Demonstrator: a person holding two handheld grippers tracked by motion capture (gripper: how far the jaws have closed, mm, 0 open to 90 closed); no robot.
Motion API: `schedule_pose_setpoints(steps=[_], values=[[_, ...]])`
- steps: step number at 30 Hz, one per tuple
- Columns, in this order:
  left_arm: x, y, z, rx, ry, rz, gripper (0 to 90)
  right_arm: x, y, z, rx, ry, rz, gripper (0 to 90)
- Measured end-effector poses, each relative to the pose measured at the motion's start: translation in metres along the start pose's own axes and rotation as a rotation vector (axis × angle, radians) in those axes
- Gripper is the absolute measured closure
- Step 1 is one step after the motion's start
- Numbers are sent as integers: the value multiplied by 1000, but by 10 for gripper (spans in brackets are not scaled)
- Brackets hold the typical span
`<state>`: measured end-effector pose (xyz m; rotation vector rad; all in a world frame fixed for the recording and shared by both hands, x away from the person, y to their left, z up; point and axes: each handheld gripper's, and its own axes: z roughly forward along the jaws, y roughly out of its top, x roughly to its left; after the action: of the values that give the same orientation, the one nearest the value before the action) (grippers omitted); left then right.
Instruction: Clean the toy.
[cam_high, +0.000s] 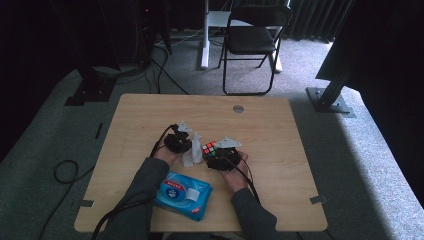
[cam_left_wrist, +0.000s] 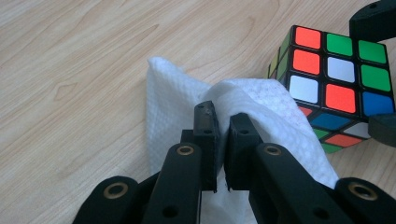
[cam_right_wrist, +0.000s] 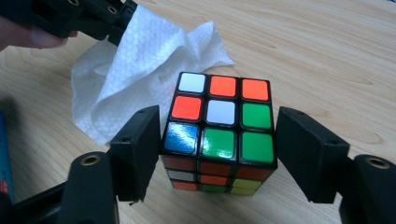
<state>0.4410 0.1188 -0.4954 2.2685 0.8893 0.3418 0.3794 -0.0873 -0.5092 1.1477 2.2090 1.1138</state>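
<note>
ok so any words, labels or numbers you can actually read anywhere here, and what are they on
Blue wipes pack, near table edge: a white label with red and blue print, too small and blurred to read.
Puzzle cube: plain coloured stickers, no letters or numbers.
White tissue: embossed texture, no print.
Grippers and wooden table: no legible markings.
So nothing here can be quoted.
</note>
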Motion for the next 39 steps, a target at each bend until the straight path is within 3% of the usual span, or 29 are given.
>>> schedule_pose_setpoints(steps=[19, 27, 39], values=[[0, 0, 1, 1, -4, -1, 849, -14, -10, -14, -12, 22, 15, 331], [0, 0, 1, 6, -8, 1, 849, -17, -10, -20, -19, 6, 9, 305], [0, 0, 1, 10, -10, 4, 848, -27, -11, -25, -37, 8, 62, 494]])
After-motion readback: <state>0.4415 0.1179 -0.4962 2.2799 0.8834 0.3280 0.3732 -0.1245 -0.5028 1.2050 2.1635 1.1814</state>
